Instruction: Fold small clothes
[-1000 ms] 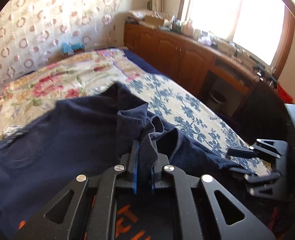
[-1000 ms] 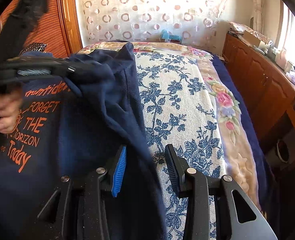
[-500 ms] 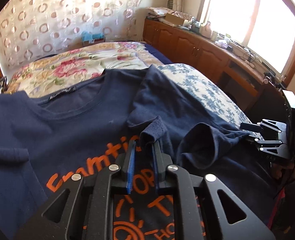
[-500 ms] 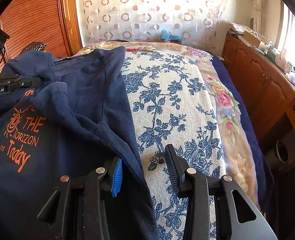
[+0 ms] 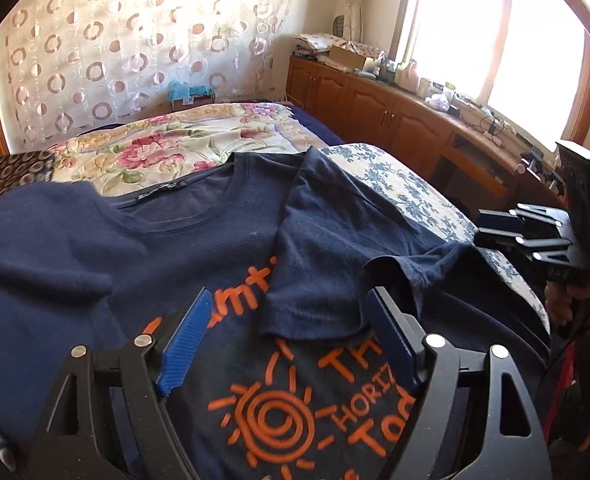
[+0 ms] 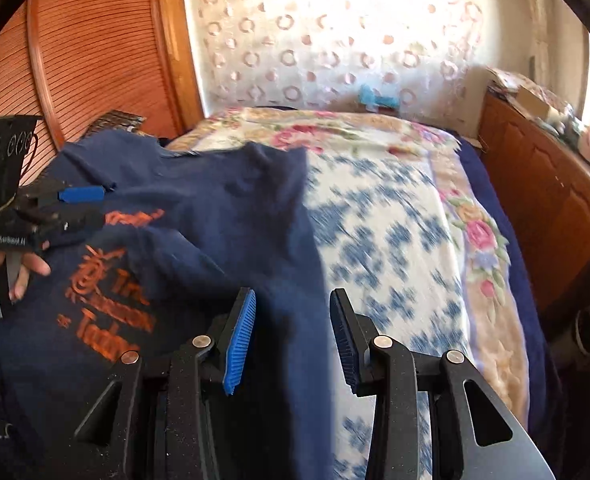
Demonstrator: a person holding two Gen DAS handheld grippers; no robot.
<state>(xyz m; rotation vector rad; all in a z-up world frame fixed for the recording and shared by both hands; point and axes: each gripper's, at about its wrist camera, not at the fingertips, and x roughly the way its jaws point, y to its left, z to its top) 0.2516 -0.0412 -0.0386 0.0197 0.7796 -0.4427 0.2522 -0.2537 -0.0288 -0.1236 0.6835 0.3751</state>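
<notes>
A navy T-shirt [image 5: 199, 240] with orange print lies front up on the bed; it also shows in the right wrist view [image 6: 215, 216]. Its right sleeve [image 5: 327, 264] is folded inward over the chest. My left gripper [image 5: 291, 320] is open, its blue pads either side of the sleeve's hem, holding nothing. My right gripper [image 6: 291, 328] is open over the shirt's right side edge, empty. Each gripper shows in the other's view: the right one [image 5: 527, 232] at the far right, the left one [image 6: 75, 208] at the far left.
The bed has a blue-flowered cover [image 6: 395, 240] and a pink-flowered blanket [image 5: 155, 152]. Wooden cabinets [image 5: 395, 116] with clutter run along the right wall under a bright window. A wooden headboard [image 6: 95, 60] stands at the left. A patterned curtain [image 5: 135, 40] hangs behind the bed.
My left gripper carried the sleeve inward over the chest, laid it down and opened, letting go. The right gripper stayed open and shifted slightly.
</notes>
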